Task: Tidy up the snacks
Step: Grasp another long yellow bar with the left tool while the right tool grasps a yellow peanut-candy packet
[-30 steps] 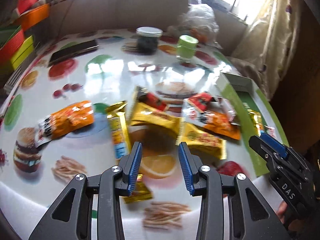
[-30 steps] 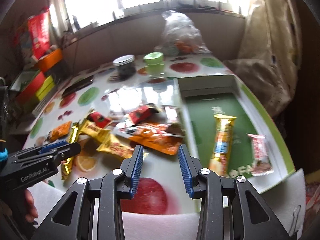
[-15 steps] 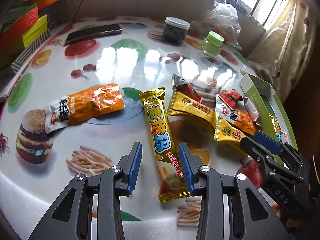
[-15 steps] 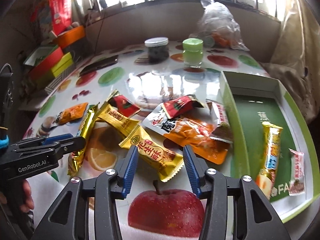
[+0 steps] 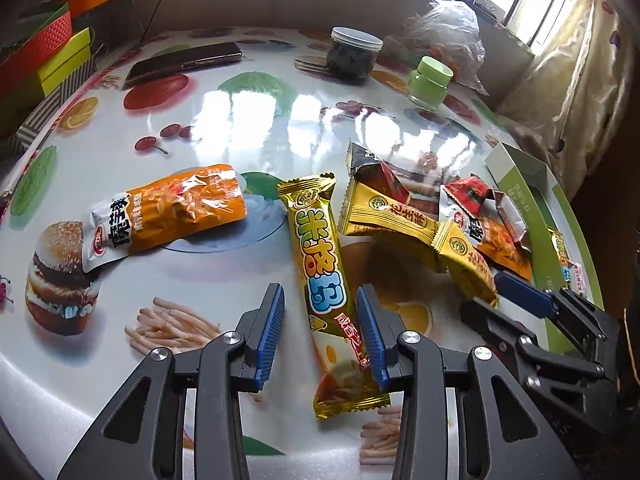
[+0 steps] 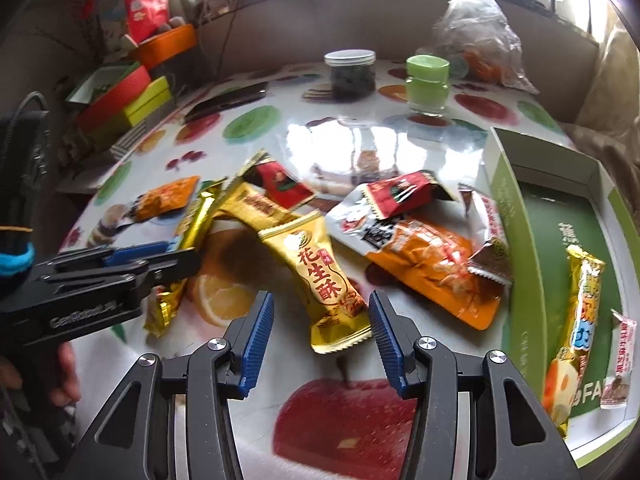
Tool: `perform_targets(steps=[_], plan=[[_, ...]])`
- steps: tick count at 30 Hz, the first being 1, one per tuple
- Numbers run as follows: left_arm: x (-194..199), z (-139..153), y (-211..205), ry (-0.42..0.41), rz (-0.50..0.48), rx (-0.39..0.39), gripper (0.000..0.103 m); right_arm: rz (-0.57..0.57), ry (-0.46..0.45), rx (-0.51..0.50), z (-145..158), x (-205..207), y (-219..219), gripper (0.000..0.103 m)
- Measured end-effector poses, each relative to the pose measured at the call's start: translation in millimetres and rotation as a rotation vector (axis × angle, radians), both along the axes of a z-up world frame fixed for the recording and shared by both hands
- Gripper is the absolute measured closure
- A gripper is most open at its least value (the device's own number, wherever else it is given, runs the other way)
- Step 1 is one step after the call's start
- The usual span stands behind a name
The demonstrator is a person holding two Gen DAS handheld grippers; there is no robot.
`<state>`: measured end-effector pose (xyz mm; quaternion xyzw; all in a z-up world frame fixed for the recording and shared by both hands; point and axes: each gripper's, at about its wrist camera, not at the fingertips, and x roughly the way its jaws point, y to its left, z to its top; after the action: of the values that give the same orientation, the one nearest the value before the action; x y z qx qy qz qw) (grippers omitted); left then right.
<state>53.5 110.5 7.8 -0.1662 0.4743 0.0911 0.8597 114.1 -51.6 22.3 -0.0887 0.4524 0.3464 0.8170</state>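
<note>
Both tools are lining up a pick. The left gripper is spread around the long gold bar on the table; the right gripper is spread at the peanut candy. Next — close, lift, carry to the green box.

**Snack count on the bench**

Two long gold bars: one on the bench, one in the green box. Two gold peanut-crisp packets. Two orange pouches. Two small red packets. One pink-and-white packet in the box. Two jars: dark-filled and green. Two hand-held grippers.
</note>
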Motion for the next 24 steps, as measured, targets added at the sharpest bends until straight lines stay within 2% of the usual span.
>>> perform_targets(steps=[5,9,18,24], plan=[[0,-1,0,-0.008,0.004,0.008,0.064,-0.005,-0.045,-0.034,3,1,1,0.054],[1,-1,-1,-0.007,0.005,0.021,0.064,0.019,-0.042,-0.053,-2,3,8,0.054],[1,-1,1,-0.02,0.01,0.015,0.064,-0.004,-0.042,-0.048,-5,4,11,0.054],[1,0,2,-0.022,0.013,0.016,0.064,-0.03,-0.04,-0.043,-4,6,5,0.068]])
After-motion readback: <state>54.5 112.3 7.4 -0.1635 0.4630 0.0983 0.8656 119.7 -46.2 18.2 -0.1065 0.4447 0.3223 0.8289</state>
